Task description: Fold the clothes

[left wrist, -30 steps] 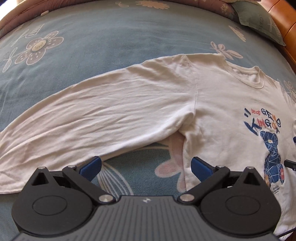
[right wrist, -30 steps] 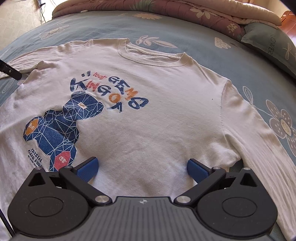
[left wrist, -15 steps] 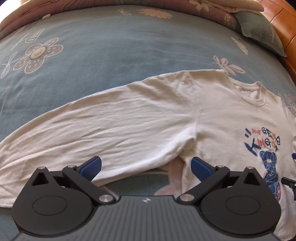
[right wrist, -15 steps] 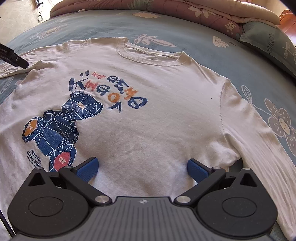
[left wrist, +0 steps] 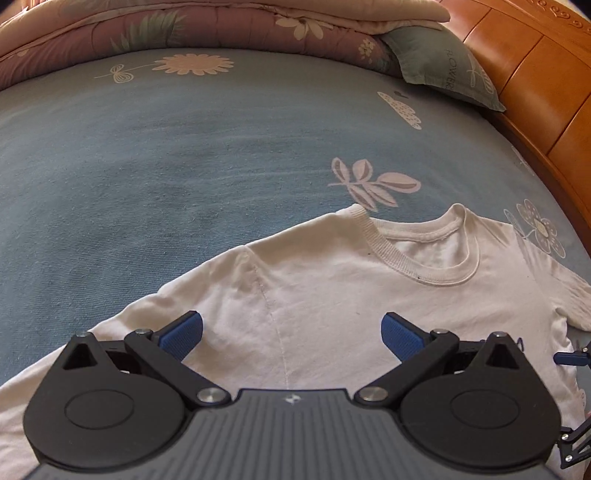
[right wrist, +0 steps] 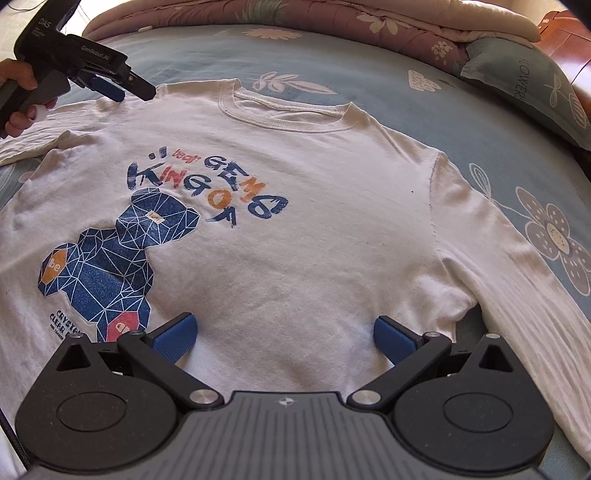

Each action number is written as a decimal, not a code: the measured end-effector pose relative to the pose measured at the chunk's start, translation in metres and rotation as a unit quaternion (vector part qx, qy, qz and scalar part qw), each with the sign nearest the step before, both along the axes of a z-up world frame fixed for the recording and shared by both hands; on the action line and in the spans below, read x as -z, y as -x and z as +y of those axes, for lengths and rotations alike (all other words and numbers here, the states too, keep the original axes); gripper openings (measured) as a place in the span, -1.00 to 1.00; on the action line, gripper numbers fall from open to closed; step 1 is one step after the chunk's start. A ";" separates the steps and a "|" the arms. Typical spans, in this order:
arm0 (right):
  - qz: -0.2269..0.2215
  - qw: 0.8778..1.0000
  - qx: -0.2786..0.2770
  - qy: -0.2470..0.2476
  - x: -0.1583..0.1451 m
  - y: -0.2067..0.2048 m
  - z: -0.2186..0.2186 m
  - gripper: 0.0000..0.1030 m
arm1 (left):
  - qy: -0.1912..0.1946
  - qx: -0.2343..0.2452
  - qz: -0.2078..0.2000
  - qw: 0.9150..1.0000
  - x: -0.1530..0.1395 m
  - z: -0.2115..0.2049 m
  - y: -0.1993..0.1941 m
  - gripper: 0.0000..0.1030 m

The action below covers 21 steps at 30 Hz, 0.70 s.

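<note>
A white long-sleeved shirt (right wrist: 332,221) lies face up and spread flat on a bed covered by a blue sheet (left wrist: 166,155) printed with pale flowers and leaves. Its chest print reads "bear GEMS KINGOA" in navy, orange and red brush letters above a navy geometric bear (right wrist: 110,258) carrying small "be" patches; smaller text below begins "CRYSTAL CLEAR". The ribbed collar (left wrist: 417,266) points toward the head of the bed, where a grey-green pillow (right wrist: 532,85) marked "FLOWER" leans beside a folded floral quilt (left wrist: 221,29) and an orange wooden headboard (left wrist: 524,74). The left claw (left wrist: 291,332) hovers wide open over the shirt's shoulder seam, gripping nothing; from the right wrist view its body shows the lettering "GenRobot.AI", with a hand (right wrist: 16,77) on its handle. The right claw (right wrist: 284,334) is likewise spread wide and empty, low over the shirt's front near the armpit.
</note>
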State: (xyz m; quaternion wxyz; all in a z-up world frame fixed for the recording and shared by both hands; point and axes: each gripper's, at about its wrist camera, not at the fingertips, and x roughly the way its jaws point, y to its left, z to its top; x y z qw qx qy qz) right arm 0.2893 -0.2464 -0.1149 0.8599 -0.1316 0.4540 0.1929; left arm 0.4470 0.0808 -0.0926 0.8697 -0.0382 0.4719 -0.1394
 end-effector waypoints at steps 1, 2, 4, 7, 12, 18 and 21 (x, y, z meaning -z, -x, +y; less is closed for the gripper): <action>-0.001 1.000 0.003 0.000 0.000 0.001 0.000 1.00 | 0.000 -0.008 0.006 1.000 0.005 0.003 -0.006 0.98; -0.002 1.000 0.006 -0.001 0.000 0.001 0.000 1.00 | 0.007 -0.017 0.005 1.000 0.007 0.009 -0.010 0.98; -0.005 1.000 0.014 -0.002 0.000 0.003 0.000 1.00 | 0.019 -0.024 0.002 1.000 0.006 0.016 -0.018 0.99; -0.007 1.000 0.022 -0.001 0.001 0.004 0.001 1.00 | 0.025 -0.031 0.007 0.999 0.001 0.021 -0.026 0.99; 0.000 1.000 0.026 0.003 0.000 0.002 0.003 1.00 | 0.048 -0.027 -0.005 0.998 -0.026 0.027 -0.007 0.98; 0.006 1.000 0.024 0.006 -0.001 0.000 0.004 1.00 | 0.072 0.014 0.010 0.997 -0.053 0.019 0.042 0.99; 0.006 1.000 0.026 0.006 -0.001 0.001 0.004 1.00 | 0.094 0.030 0.044 0.994 -0.051 0.008 0.064 0.99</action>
